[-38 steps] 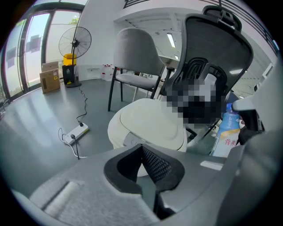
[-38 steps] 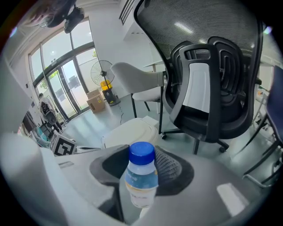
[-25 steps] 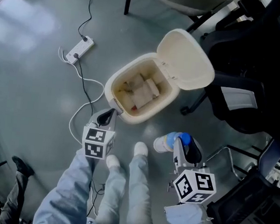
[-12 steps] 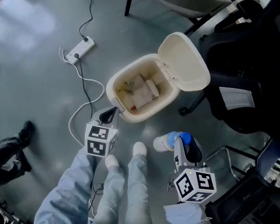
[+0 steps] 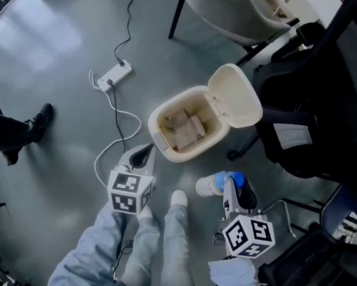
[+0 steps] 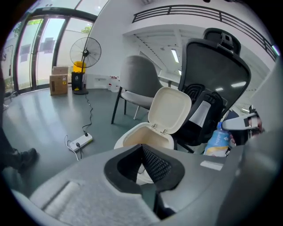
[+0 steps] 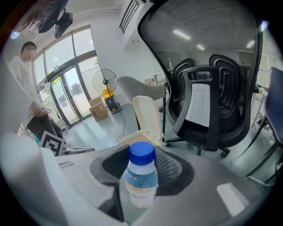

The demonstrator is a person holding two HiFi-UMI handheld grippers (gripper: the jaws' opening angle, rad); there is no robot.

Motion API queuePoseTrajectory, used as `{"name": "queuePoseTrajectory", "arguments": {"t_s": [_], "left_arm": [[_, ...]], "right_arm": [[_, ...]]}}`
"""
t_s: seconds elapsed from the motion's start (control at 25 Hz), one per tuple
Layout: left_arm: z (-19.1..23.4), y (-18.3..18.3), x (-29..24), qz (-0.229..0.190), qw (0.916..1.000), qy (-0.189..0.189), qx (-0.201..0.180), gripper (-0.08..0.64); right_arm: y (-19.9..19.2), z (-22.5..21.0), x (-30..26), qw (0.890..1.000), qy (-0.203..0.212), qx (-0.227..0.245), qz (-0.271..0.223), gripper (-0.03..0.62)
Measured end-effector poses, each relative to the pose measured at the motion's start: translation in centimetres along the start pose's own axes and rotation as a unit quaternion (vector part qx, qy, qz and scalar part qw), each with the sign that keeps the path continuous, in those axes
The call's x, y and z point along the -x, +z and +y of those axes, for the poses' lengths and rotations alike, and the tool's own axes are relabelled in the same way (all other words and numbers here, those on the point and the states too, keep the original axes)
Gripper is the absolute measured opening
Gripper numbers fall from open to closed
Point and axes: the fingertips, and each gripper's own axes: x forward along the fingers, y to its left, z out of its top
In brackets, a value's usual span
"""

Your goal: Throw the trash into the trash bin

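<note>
Bottle (image 7: 140, 178), blue cap, pale label, sits betw. the right gripper (image 5: 237, 187) fingers, which grip it on both sides; cap is uppermost in the right gripper view. In head view it's held over the grey floor, near the trash bin (image 5: 155, 121) but outside it, by the person's white shoe (image 5: 178, 198). Bin stands w/ lid (image 5: 235, 105) flipped open and cardboard scraps (image 5: 183, 128) inside. Left gripper (image 5: 141, 156) hovers just by the bin's near rim, fingers closed on each other, nothing betw. them. Black office chair (image 5: 306, 120) is right of the bin. White power strip (image 5: 114, 75) w/ cable lies on the floor to the left. Another person's dark shoe (image 5: 41, 118) shows near the left edge.
</note>
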Motion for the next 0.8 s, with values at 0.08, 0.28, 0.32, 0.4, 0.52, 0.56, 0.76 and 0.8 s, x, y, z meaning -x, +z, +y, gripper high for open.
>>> {"name": "queuePoseTrajectory", "arguments": {"t_s": [0.08, 0.28, 0.32, 0.4, 0.52, 0.56, 0.76, 0.8], "left_arm": [[0.7, 1.0, 1.9, -0.003, 0.9999, 0.012, 0.007, 0.006], [2.2, 3.3, 5.7, -0.027, 0.9989, 0.030, 0.022, 0.006], [2.6, 3.5, 6.1, -0.030, 0.9987, 0.034, 0.025, 0.006], [3.3, 3.6, 6.7, -0.032, 0.9980, 0.044, 0.032, 0.006], [4.2, 3.5, 7.2, -0.034, 0.9970, 0.054, 0.042, 0.006], [4.5, 3.5, 7.4, -0.035, 0.9968, 0.057, 0.045, 0.006], [6.0, 3.7, 7.8, -0.042, 0.9956, 0.071, 0.046, 0.006], [6.3, 3.8, 7.8, -0.044, 0.9951, 0.076, 0.046, 0.006]], "right_arm": [[0.7, 1.0, 0.5, 1.000, 0.004, 0.000, -0.006, 0.179], [2.1, 3.3, 1.1, 1.000, 0.016, -0.001, -0.011, 0.179], [2.4, 3.7, 1.1, 1.000, 0.018, 0.002, -0.012, 0.179], [3.0, 4.4, 1.0, 1.000, 0.023, 0.009, -0.013, 0.179], [4.1, 5.2, 0.2, 0.999, 0.028, 0.017, -0.015, 0.179], [4.5, 5.4, -0.1, 0.999, 0.030, 0.018, -0.016, 0.179], [6.3, 6.4, -2.9, 0.998, 0.042, 0.032, -0.016, 0.179], [6.5, 6.6, -3.6, 0.998, 0.046, 0.035, -0.014, 0.179]]}}
